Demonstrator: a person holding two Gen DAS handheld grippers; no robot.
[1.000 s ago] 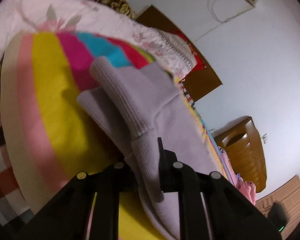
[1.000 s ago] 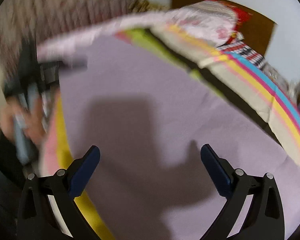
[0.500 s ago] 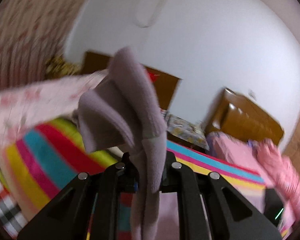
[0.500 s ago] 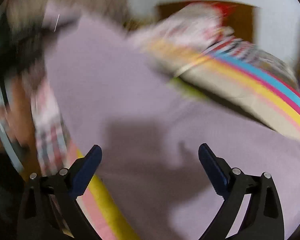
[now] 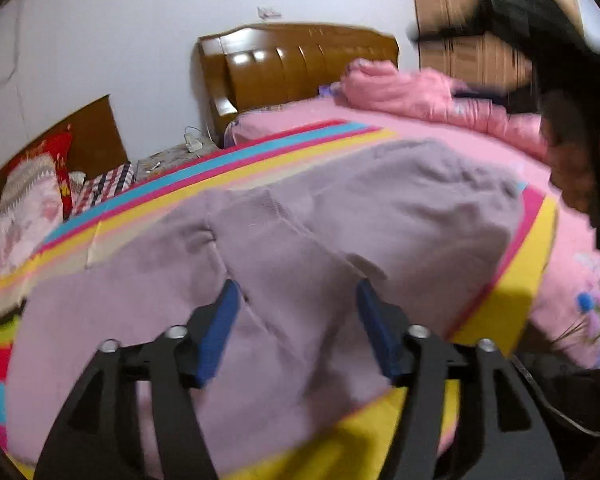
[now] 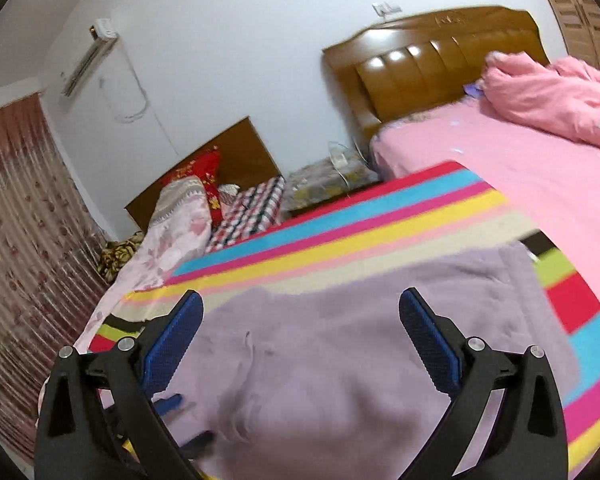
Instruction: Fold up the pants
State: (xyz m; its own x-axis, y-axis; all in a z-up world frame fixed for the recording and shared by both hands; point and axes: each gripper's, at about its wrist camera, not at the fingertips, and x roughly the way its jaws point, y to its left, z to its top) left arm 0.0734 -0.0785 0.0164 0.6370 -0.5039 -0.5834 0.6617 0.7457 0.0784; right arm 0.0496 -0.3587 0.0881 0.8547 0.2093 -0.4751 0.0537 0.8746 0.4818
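Pink-sheeted bed (image 6: 512, 168) is seen upper right of the right wrist frame, wooden headboard (image 6: 432, 68) behind it. Striped blanket (image 6: 340, 232) is spread across mid-frame. Lilac pants (image 5: 340, 248) are laid on the blanket, filling centre and lower frame in both views, one layer folded over another in the left view. Left gripper (image 5: 298, 312) is spread apart above the pants, nothing pinched. Right gripper (image 6: 300, 328) is likewise spread wide, nothing held.

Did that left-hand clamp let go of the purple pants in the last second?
Yes. The left gripper had its jaws shut on the pants; now they stand open above them, with the headboard ahead.
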